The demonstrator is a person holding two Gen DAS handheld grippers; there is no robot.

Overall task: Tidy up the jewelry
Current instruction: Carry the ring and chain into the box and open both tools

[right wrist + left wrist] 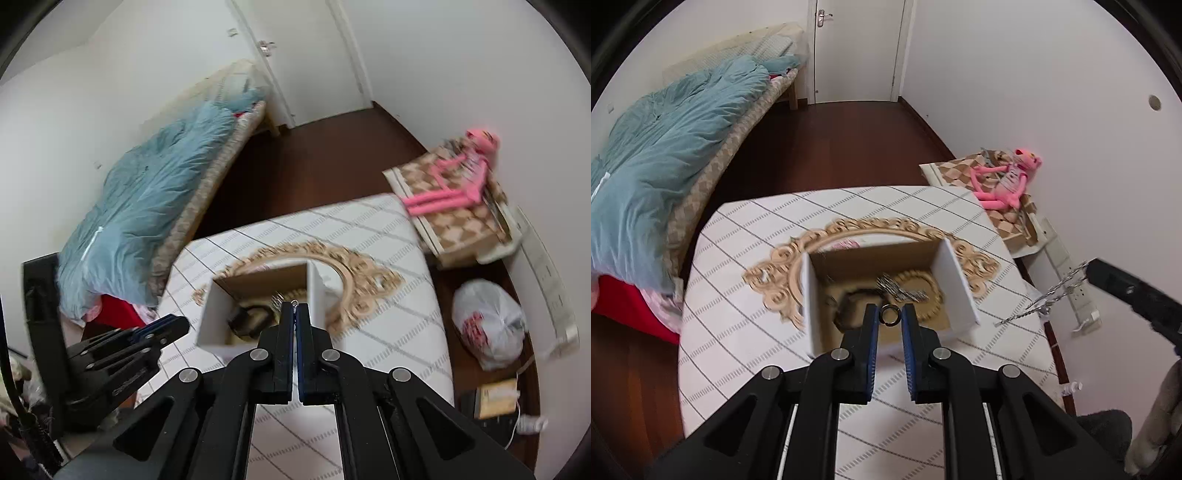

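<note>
My left gripper (890, 316) is shut on a small dark ring (890, 316), held over an open white box (955, 269) on the table. Inside the box lie a silver chain piece (899, 290) and a dark item (851, 306). My right gripper (295, 306) is shut on a thin silver chain; only its small clasp loop (294, 303) shows between the tips. In the left wrist view the chain (1049, 295) hangs from the right gripper (1087, 266) at the right of the box. The box (317, 288) shows just ahead of the right gripper.
The box stands on an ornate beige oval mirror frame (775, 266) on a white checked tablecloth (738, 332). A bed with a blue duvet (665, 155) lies left. A pink plush toy (1008, 181) sits on a checked box right. A white plastic bag (491, 325) lies on the floor.
</note>
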